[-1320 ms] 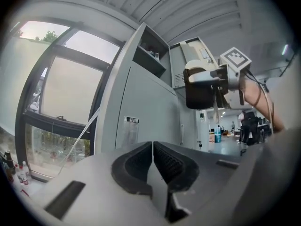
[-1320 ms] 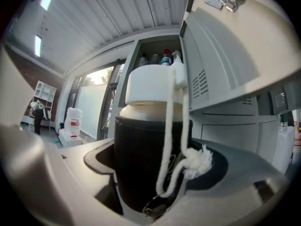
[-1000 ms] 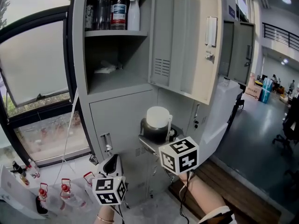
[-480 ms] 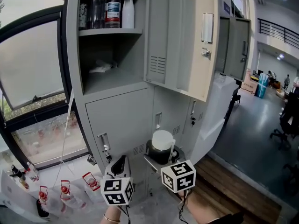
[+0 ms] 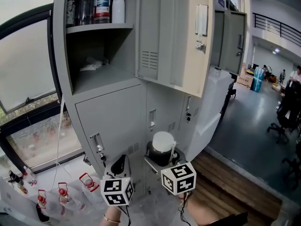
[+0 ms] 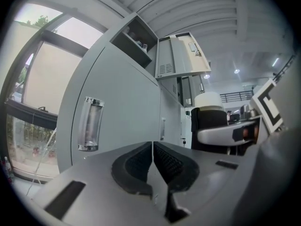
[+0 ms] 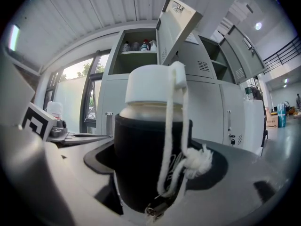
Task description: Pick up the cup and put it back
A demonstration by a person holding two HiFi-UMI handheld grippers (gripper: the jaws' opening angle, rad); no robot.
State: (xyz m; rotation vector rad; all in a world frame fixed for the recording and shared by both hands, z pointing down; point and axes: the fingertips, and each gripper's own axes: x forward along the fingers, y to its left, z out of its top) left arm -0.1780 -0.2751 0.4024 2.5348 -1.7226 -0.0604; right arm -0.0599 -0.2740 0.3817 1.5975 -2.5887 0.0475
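The cup (image 5: 162, 148) is a jar with a white lid, a black sleeve and a white cord. My right gripper (image 5: 162, 160) is shut on the cup (image 7: 151, 159) and holds it upright in the air, low in front of the grey metal locker (image 5: 113, 107). In the right gripper view the black sleeve fills the space between the jaws and the knotted cord (image 7: 181, 140) hangs down its front. My left gripper (image 5: 118, 166) hangs to the left of it, shut with nothing between its pads (image 6: 141, 166). The cup (image 6: 210, 121) also shows at the right of the left gripper view.
The locker's upper door (image 5: 171, 36) stands open. Its top shelf (image 5: 96, 28) carries three bottles (image 5: 96, 6), and a white cloth (image 5: 91, 64) lies in the compartment below. Small red-capped bottles (image 5: 63, 192) stand on the window sill at lower left. Wooden flooring (image 5: 235, 182) lies to the right.
The cup and my right gripper have come down and away from the locker. The head view has tilted, so the locker shows higher and further left. My left gripper has barely moved.
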